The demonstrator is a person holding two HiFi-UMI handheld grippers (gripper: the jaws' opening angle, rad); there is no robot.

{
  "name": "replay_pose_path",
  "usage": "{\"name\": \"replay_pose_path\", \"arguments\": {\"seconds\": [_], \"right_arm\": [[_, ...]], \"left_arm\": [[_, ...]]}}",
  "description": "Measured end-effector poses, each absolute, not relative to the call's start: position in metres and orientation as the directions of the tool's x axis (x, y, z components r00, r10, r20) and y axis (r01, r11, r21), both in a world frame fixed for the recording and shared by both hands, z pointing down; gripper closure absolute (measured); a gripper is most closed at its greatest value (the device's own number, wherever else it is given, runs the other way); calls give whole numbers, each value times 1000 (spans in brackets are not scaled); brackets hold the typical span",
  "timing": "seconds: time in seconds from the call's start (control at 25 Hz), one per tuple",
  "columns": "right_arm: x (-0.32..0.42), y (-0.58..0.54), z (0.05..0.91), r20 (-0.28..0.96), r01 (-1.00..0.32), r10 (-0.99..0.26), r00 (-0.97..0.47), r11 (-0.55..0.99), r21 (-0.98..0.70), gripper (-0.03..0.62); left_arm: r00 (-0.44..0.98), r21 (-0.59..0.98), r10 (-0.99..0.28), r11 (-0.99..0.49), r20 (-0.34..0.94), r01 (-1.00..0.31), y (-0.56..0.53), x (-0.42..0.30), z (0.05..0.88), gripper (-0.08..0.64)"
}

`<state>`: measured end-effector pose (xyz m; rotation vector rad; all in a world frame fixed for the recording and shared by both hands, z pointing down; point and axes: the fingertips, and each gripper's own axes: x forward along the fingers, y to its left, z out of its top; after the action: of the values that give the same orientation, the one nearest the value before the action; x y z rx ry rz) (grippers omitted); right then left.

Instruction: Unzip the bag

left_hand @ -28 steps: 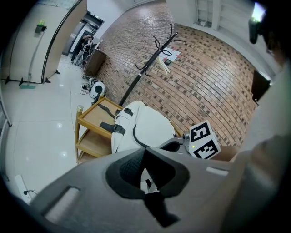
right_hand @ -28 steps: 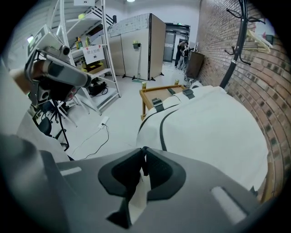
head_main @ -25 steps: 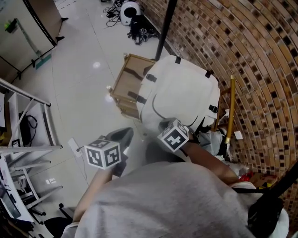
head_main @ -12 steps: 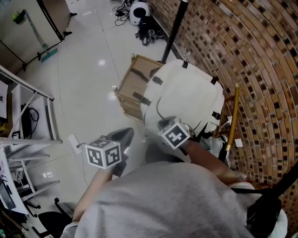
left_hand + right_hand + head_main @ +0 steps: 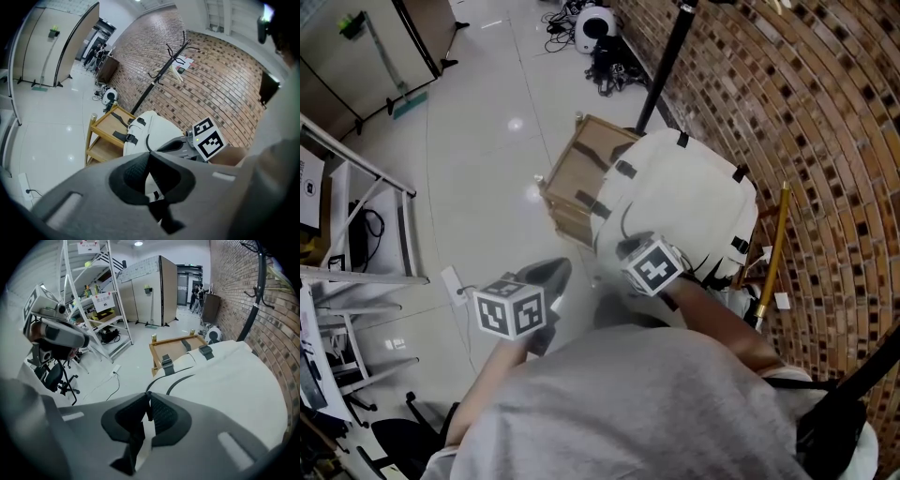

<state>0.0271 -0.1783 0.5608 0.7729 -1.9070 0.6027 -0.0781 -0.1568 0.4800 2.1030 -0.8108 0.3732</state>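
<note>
Right now the white backpack [image 5: 698, 192] sits at two o'clock on a wooden rack [image 5: 572, 178]. The right hand-held gripper [image 5: 149, 397] pinches its zipper pull [image 5: 146, 411]. The left hand-held gripper [image 5: 149, 157], at eight o'clock, is pressed together and empty.

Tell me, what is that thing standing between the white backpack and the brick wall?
A slim yellow pole stands there, in the gap between the white backpack and the brick wall. The head view shows it.
</note>
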Motion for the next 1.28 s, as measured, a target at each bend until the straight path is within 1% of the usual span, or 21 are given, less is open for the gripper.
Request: {"name": "replay_pose_path", "arguments": {"seconds": [0.2, 0.36, 0.56, 0.84, 1.04, 1.28], "right_arm": [[20, -185, 556, 898, -717, -242, -368, 688, -108, 558], [28, -194, 555, 904, -718, -251, -347, 691, -83, 558], [23, -208, 551, 897, -704, -243, -370, 703, -101, 558], [21, -220, 551, 893, -703, -204, -402, 693, -159, 558], [23, -230, 549, 892, -694, -191, -410, 700, -169, 558], [20, -235, 547, 894, -639, -123, -430, 741, -206, 558]], "left_arm": [[745, 599, -430, -444, 510, -667, -163, -78, 477, 560], [742, 599, -436, -440, 509, -669, -167, -77, 476, 560], [738, 602, -444, -430, 508, -673, -174, -78, 478, 560], [730, 606, -456, -413, 509, -680, -182, -79, 480, 560], [724, 610, -466, -398, 509, -685, -187, -80, 482, 560], [717, 614, -479, -383, 506, -690, -195, -81, 485, 560]]}}
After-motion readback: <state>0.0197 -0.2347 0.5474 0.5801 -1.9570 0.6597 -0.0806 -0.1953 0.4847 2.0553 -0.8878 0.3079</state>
